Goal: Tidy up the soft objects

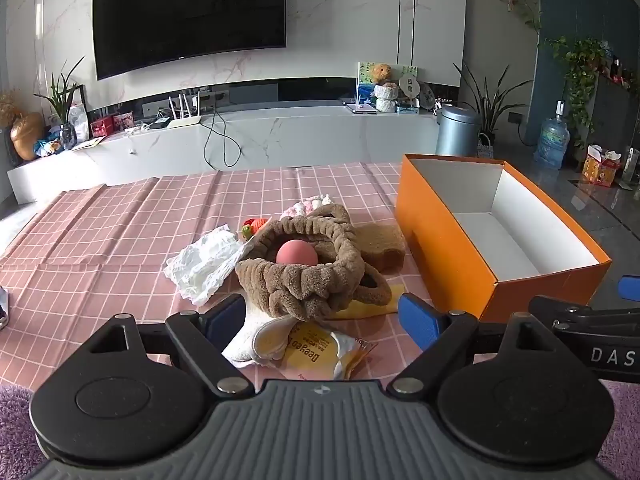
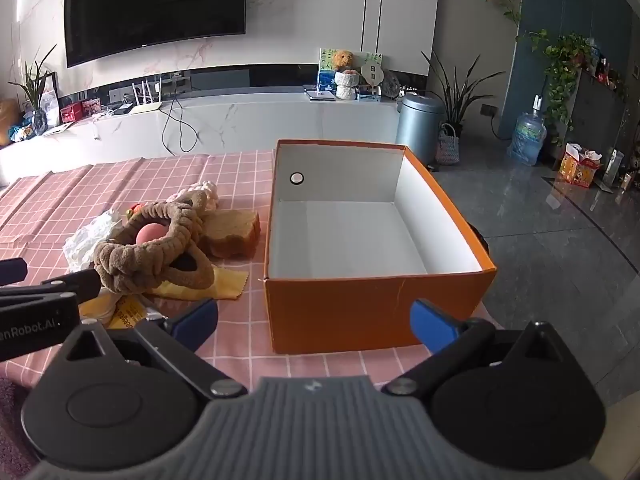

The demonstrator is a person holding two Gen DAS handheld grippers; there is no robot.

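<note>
A pile of soft things lies on the pink checked tablecloth [image 1: 120,216]. It holds a brown plush headband [image 1: 304,276], a pink ball [image 1: 297,253] inside its loop, crumpled white tissue [image 1: 204,260], a bread-shaped sponge [image 1: 378,244], a yellow cloth [image 1: 372,306] and a yellow packet [image 1: 316,350]. The open orange box [image 1: 448,248] stands to the right, empty. My left gripper [image 1: 322,320] is open just before the pile, over the packet. My right gripper [image 2: 314,320] is open, in front of the box's near wall [image 2: 372,312]. The pile [image 2: 152,252] lies to its left.
The table's right edge runs just past the box; grey floor [image 2: 560,240] lies beyond. A white TV bench [image 1: 260,136] and a silver bin [image 1: 456,130] stand behind the table. A purple rug [image 1: 16,420] shows at the lower corners.
</note>
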